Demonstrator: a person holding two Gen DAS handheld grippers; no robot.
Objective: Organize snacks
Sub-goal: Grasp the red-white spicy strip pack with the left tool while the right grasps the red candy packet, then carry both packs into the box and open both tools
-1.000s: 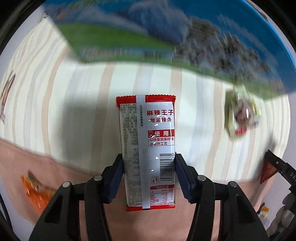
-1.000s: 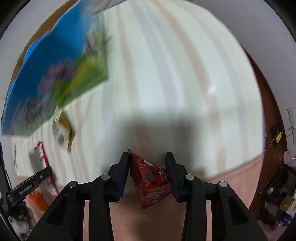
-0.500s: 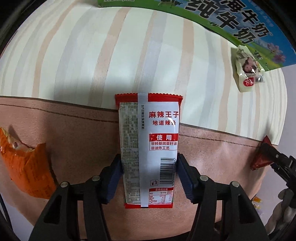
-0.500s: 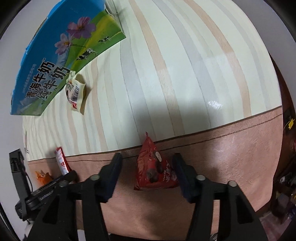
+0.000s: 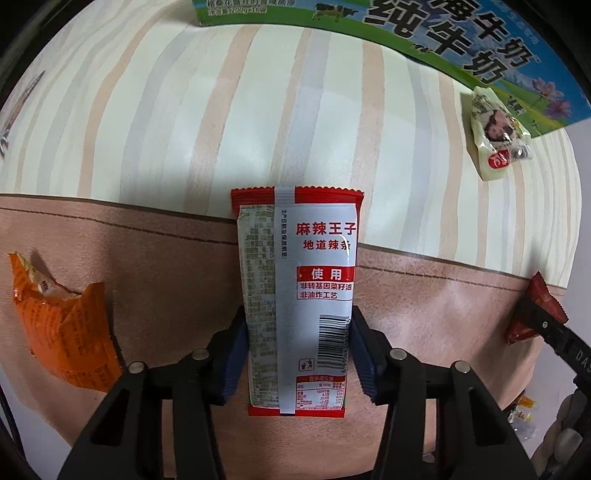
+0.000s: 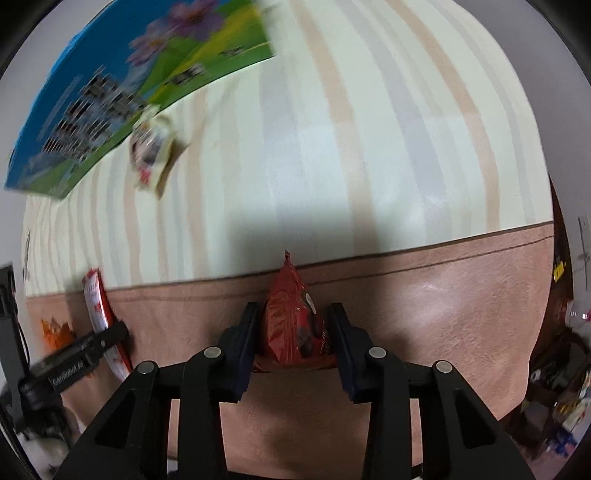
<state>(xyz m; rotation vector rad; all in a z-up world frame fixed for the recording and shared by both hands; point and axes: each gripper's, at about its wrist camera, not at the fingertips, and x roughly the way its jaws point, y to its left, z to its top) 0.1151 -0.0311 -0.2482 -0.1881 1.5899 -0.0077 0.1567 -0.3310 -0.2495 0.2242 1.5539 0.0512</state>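
Your left gripper (image 5: 297, 350) is closed on the long red-and-white packet (image 5: 297, 295), its pads pressed to the two long edges at the lower half, by the barcode; the jaws have just been closing on it. The packet hangs over the tan border of the table (image 5: 147, 147), its far end reaching the striped part. Your right gripper (image 6: 293, 345) has also just been closing, and it pinches the small red pouch (image 6: 291, 325) from both sides, low over the same tan border, right of the packet. Both snacks look very light, so weight is no worry; the film is the worry. It looks glossy and likely slick, and a packet held by its edges can buckle or slip sideways if you squeeze harder or swing fast. The long packet seems flat and fairly stiff along its length, so a hold near the middle would keep the free end from flapping. The pouch is puffy and soft, probably air-filled with brittle contents, so a gentle squeeze across its widest part is best. Still loose are the orange bag (image 5: 62, 325) at the near left, torn open at its top and likely to spill if tipped, and the pale sachet (image 5: 498, 140) at the far right, lying against the milk carton (image 5: 443, 33); take that one across its body, not its thin sealed ends.
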